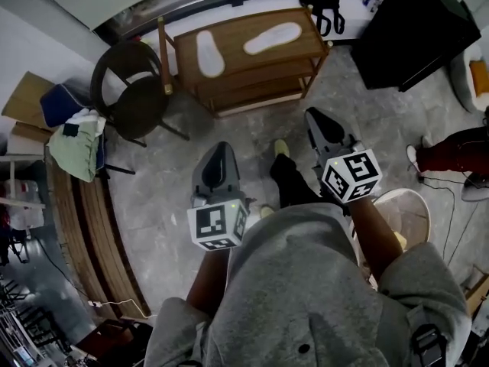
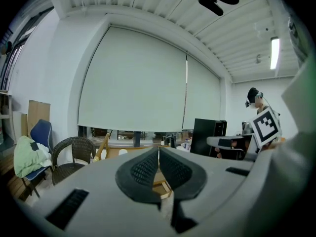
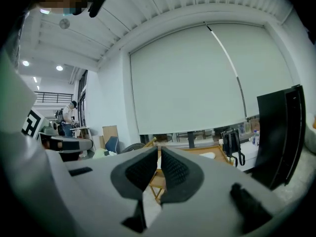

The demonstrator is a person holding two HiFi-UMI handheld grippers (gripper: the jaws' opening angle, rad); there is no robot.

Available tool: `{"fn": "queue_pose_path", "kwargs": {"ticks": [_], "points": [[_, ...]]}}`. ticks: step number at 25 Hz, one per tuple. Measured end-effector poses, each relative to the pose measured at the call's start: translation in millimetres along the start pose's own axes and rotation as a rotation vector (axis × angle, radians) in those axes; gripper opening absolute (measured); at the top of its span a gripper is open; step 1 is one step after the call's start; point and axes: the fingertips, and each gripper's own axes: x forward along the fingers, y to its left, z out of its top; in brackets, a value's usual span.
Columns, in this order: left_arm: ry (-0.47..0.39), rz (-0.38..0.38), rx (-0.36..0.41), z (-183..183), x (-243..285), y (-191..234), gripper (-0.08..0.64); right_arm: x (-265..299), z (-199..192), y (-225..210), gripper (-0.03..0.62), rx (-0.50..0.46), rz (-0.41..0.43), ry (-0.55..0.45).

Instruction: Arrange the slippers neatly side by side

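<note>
Ahead of both hand-held grippers I see a brown wooden shelf point(image 1: 238, 63), its lower tiers shadowed. On top lie two flat white slippers, apart: one slipper point(image 1: 210, 53) end-on, the other slipper point(image 1: 273, 38) slanted. My left hand-held gripper point(image 1: 221, 150) and right hand-held gripper point(image 1: 317, 121) have their ribbed dark pads pressed together, holding nothing.

A low wooden shelf point(image 1: 233, 53) stands on the grey mottled floor point(image 1: 229, 128) by the window wall. Two things lie on its top board. The near slipper point(image 1: 209, 53) lies towards the left end, pointing front to back. The far slipper point(image 1: 273, 38) lies apart on the right, slanted along the board's length.
</note>
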Motion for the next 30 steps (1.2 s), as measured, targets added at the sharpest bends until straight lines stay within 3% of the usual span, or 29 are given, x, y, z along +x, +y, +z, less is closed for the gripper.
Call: {"fn": "queue_pose_path", "kwargs": {"ticks": [15,30], "points": [[0.068,0.016,-0.021,6.3,98.4,29.8,0.018,84.0,-1.7,-54.1,0.038,0.013,0.008,0.072],[0.078,0.069,-0.004,42.5,192.3,31.8,0.018,157.2,22.8,-128.4,0.038,0.068,0.049,0.093]]}}
